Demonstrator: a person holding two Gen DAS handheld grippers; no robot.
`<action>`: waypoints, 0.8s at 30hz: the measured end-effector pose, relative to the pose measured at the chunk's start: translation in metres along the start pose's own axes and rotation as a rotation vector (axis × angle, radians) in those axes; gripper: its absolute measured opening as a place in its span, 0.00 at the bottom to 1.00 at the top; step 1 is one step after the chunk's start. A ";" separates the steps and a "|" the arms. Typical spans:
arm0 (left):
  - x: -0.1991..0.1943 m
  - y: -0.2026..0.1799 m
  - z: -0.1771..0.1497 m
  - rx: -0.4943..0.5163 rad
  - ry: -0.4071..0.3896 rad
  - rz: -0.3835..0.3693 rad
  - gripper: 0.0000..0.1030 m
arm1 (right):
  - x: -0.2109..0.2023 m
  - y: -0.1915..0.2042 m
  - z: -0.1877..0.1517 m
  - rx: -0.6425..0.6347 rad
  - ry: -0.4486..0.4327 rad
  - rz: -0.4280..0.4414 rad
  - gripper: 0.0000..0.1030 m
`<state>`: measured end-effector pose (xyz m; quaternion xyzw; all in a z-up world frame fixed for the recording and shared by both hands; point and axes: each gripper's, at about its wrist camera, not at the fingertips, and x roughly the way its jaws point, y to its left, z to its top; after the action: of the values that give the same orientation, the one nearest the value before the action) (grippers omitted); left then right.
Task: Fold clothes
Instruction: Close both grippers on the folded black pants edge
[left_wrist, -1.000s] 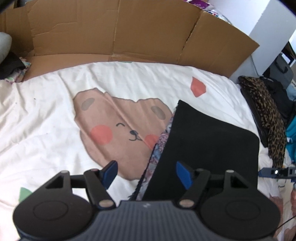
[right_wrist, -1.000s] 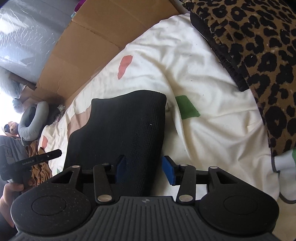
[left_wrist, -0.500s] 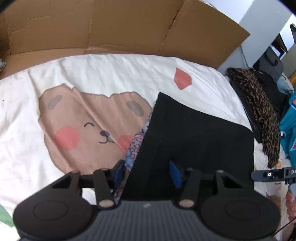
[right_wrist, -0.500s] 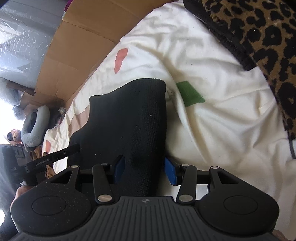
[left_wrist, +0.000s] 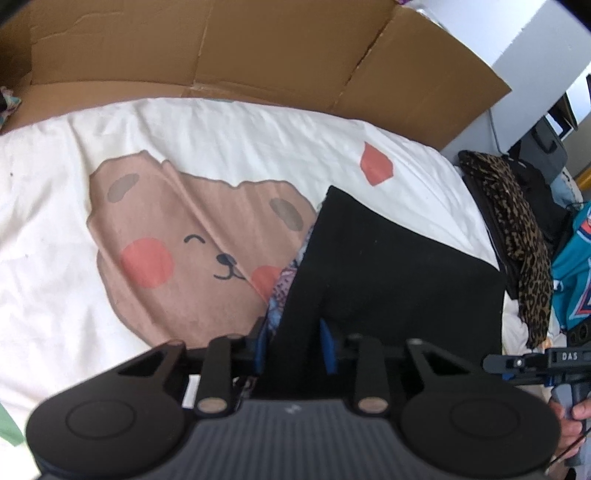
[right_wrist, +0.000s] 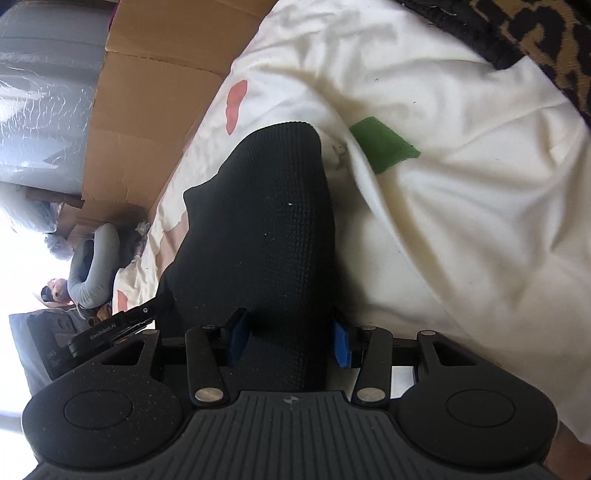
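Black garment (left_wrist: 388, 266): folded flat on bed (left_wrist: 221, 140) with bear-print cover, near edge gathered between both claws, far edge lying away toward cardboard sheet (left_wrist: 258, 55)

Patterned fabric (left_wrist: 286, 284): peeking out along garment's left edge, beside bear print; whether a lining or a separate piece, cannot tell

Left claw (left_wrist: 293, 341): narrowed onto garment's near left corner, black cloth filling the gap between blue pads, patterned edge just beside left pad

Right claw (right_wrist: 290, 341): narrowed onto near right corner, knit cloth bunched between pads (right_wrist: 341, 347) and rising as a ridge straight ahead

Key relation: garment extending directly forward from both claws, long axis running away from holder, right edge aligned with right claw, left edge with left; each hand equally near its own corner

Judgement: near hem held at two corners, suited either to carrying forward over far edge or to lifting the folded piece away

Leopard-print clothing (left_wrist: 517, 236): heaped at bed's right side, well apart
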<state>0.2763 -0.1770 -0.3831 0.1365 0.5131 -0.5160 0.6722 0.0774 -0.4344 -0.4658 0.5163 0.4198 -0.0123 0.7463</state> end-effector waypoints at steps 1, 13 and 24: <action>0.000 0.001 0.000 -0.002 -0.001 -0.002 0.31 | -0.001 0.002 0.001 -0.007 -0.002 -0.002 0.38; 0.002 0.003 0.000 -0.006 0.001 -0.008 0.32 | 0.008 0.003 0.005 0.032 0.001 0.077 0.35; -0.009 -0.006 0.002 0.045 -0.040 -0.019 0.49 | 0.017 -0.001 0.008 0.046 0.023 0.088 0.11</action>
<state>0.2729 -0.1759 -0.3729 0.1363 0.4890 -0.5365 0.6741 0.0925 -0.4340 -0.4764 0.5514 0.4051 0.0168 0.7290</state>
